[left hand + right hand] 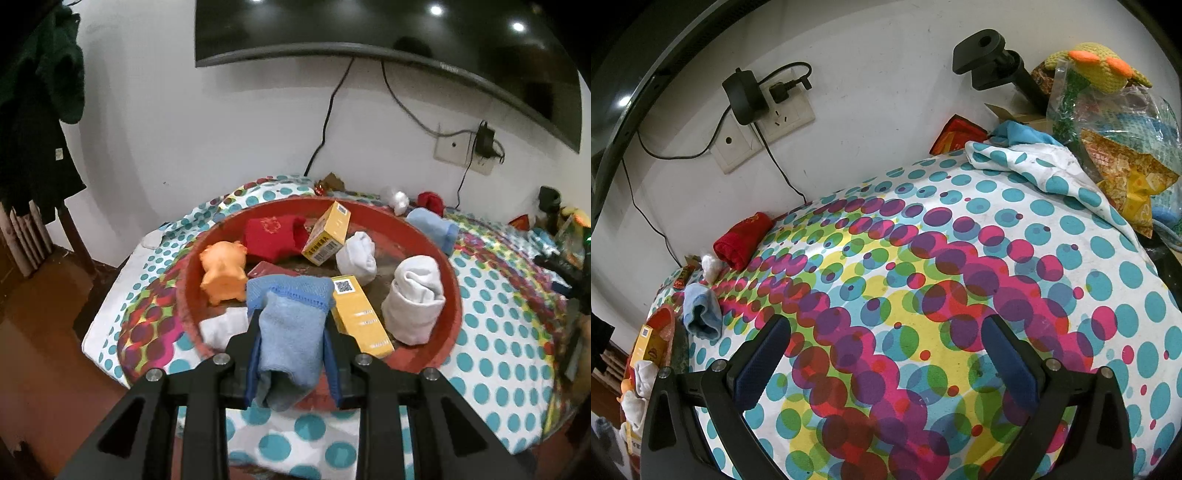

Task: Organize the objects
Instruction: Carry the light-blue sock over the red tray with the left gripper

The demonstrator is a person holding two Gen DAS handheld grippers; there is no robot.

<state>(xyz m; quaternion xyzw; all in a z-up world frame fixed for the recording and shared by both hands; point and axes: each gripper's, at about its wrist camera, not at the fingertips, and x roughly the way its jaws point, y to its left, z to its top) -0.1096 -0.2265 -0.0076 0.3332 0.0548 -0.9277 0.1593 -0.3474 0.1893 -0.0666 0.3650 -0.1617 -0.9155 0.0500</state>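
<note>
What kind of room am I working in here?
Probably a home living room or bedroom: a wall-mounted TV, a wall socket with a plugged-in adapter, and a table under a polka-dot cloth.

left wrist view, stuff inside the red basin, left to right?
In the red basin: orange pig toy → red sock → upper yellow box → small white sock roll → big white sock roll. Skipped: the blue sock held in the left gripper and the box beside it, which overlap.

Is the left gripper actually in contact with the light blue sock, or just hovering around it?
Touching. In the left wrist view the left gripper is shut on the light blue sock: both fingers press its sides, over the red basin.
</note>
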